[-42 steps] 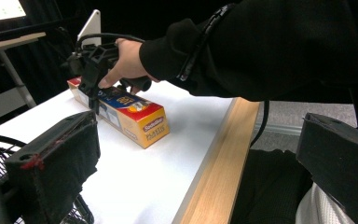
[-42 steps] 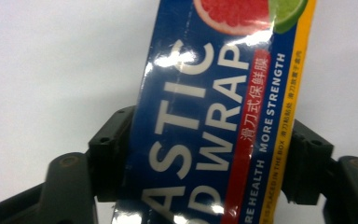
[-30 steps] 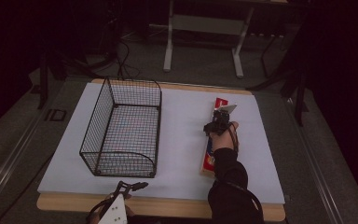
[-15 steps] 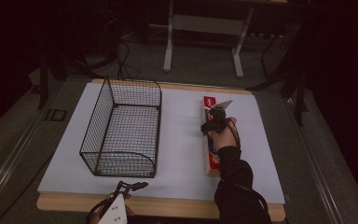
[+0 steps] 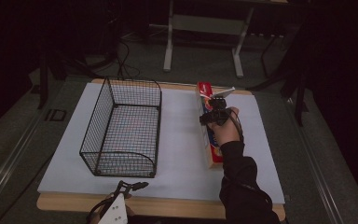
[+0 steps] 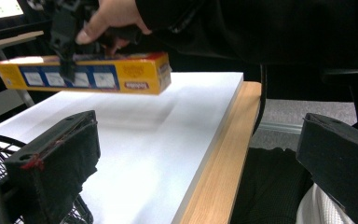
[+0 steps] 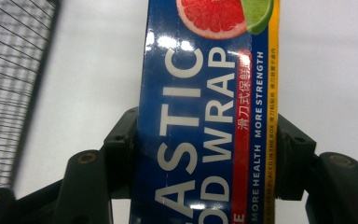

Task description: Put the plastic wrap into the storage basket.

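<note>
Now, a long box goes up off the desk, wire basket waiting alongside.

Biggest first: the white-topped desk (image 5: 177, 140), then the empty wire basket (image 5: 123, 128) on its left half, then the plastic wrap box (image 5: 209, 130), lifted clear near the right side. The right gripper (image 5: 214, 114) has its jaws clamped across the box's width; the left gripper (image 5: 128, 186) idles at the near edge, jaws wide apart. Likely basket-bound: keep the box level, since so long a box could swivel.

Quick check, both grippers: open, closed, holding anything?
Left gripper: open, empty, at the table's near edge.
Right gripper: closed on the plastic wrap box, lifted off the table.
</note>
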`<state>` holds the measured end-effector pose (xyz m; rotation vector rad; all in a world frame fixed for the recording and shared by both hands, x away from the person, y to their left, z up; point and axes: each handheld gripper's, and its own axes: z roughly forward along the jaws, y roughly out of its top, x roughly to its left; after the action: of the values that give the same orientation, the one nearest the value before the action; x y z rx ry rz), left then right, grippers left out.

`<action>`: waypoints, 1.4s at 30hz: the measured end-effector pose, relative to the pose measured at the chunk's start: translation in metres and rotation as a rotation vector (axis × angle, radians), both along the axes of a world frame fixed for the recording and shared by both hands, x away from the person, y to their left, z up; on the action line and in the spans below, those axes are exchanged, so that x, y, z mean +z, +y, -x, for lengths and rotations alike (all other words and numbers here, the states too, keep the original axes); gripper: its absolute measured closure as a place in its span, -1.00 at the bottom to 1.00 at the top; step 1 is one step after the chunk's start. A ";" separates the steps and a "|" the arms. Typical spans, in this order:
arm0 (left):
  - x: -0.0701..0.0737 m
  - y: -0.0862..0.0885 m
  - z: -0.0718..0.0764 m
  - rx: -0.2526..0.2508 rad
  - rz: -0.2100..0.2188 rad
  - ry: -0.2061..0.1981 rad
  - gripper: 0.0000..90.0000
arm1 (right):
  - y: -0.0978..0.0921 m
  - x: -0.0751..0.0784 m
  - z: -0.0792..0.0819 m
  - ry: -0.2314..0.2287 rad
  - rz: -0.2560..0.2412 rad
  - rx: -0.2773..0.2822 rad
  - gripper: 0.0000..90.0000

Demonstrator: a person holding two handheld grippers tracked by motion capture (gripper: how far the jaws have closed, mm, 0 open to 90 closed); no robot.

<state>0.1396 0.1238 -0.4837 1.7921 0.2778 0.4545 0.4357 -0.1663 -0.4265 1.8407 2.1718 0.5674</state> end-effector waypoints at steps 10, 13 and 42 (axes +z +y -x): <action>0.000 0.000 0.000 -0.001 -0.001 0.000 -1.00 | 0.017 0.035 0.007 -0.075 -0.036 0.061 -0.13; 0.000 0.000 0.000 -0.002 -0.004 0.001 -1.00 | 0.027 0.047 0.012 -0.105 -0.050 0.093 -0.13; 0.001 0.001 0.002 -0.011 0.004 0.004 -1.00 | 0.126 0.106 0.024 -0.242 -0.073 0.307 -0.13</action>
<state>0.1380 0.1249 -0.4829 1.7896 0.2712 0.4426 0.4116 -0.0401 -0.3208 1.3906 2.3021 0.8915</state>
